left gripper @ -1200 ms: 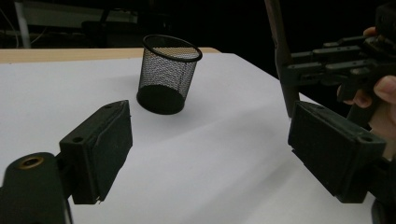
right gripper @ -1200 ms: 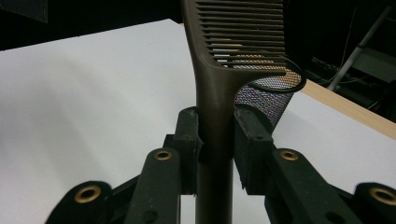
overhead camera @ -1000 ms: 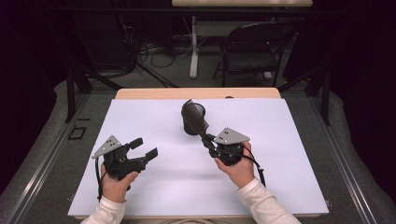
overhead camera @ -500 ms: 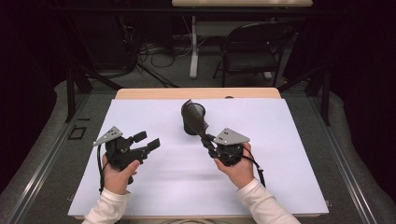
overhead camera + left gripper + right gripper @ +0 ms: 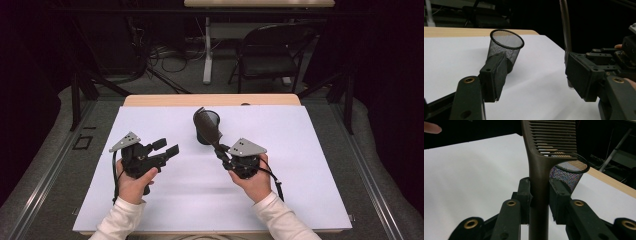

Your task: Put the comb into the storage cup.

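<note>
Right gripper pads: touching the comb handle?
Touching. The right gripper view shows the right gripper with both pads pressed against the comb handle, no gap on either side.

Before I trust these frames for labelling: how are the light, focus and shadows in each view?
High view: white sheet evenly lit, faint shadows, surroundings dark, slightly soft. Left gripper view: mesh cup sharp, near jaws blurred, background black. Right gripper view: comb crisp in the right gripper, the cup's mesh shimmers with coloured moiré.
</note>
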Demonstrator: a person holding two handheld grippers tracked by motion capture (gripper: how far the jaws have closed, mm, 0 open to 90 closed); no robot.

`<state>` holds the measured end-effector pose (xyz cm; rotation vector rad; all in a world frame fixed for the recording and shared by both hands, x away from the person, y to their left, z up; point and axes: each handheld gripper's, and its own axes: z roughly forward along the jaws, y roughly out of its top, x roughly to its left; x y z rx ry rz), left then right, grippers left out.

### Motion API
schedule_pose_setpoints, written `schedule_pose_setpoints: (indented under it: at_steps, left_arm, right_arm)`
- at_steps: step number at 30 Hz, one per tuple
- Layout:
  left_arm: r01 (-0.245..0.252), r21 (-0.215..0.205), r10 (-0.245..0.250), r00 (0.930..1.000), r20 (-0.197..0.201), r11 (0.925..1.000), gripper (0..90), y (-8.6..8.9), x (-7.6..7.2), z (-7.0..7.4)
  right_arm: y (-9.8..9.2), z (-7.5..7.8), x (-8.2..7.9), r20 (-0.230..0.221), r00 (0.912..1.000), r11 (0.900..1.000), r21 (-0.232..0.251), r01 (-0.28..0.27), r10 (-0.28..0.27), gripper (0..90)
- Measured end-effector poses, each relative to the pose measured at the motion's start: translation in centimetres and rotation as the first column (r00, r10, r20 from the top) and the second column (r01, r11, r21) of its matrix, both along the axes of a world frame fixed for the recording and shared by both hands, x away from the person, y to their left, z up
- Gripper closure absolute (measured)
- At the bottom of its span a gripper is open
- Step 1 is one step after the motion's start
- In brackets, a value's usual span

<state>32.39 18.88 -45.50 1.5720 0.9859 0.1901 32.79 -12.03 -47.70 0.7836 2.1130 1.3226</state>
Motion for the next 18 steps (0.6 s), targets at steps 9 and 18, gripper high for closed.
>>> schedule_pose_setpoints:
  at_steps: [9,18]
  left_arm:
    - [0.017,-0.010,-0.017,0.9998,-0.005,0.9998,34.5,-1.0,0.6,0.8]
    - [0.044,-0.005,-0.044,0.9990,-0.008,0.9990,36.0,-2.0,1.0,1.7]
  right_arm:
    - [0.2,-0.1,-0.1,0.001,1.0000,1.000,0.000,-0.005,0.005,72.8]
    - [0.4,-0.3,-0.2,0.005,1.0000,1.000,0.000,-0.008,0.008,72.8]
